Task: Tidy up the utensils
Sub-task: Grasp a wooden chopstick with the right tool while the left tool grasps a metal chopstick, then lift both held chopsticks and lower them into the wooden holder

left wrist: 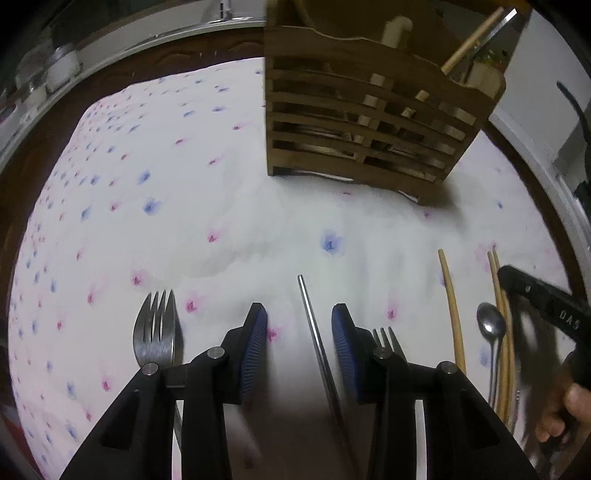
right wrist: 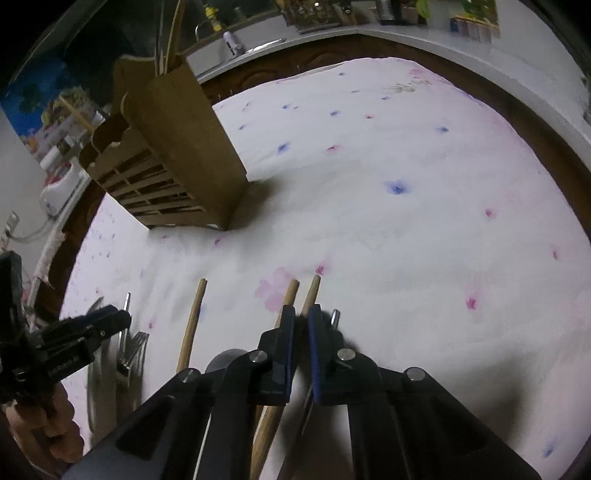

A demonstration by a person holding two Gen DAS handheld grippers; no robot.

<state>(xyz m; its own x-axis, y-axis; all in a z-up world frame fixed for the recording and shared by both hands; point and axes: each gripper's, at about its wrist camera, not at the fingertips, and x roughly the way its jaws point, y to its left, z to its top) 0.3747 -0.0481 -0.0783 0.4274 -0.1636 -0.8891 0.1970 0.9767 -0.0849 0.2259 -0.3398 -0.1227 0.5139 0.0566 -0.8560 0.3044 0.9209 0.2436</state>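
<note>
My left gripper (left wrist: 299, 317) is open low over the floral cloth, its blue pads astride a metal chopstick (left wrist: 317, 343). A large fork (left wrist: 157, 332) lies to its left and a small fork (left wrist: 386, 338) by its right finger. Further right lie wooden chopsticks (left wrist: 452, 306) and a spoon (left wrist: 490, 325). My right gripper (right wrist: 302, 314) is nearly closed around a wooden chopstick (right wrist: 312, 291); another wooden chopstick (right wrist: 290, 299) lies just left of it, a third (right wrist: 194, 321) further left. The slatted wooden utensil holder (left wrist: 354, 122) stands ahead and also shows in the right wrist view (right wrist: 177, 162).
The white cloth with pink and blue flowers (left wrist: 184, 177) covers a dark wooden table. The other gripper and the hand holding it show at the right edge of the left wrist view (left wrist: 546, 310) and the left edge of the right wrist view (right wrist: 74, 339). A counter with clutter (right wrist: 332, 22) runs behind.
</note>
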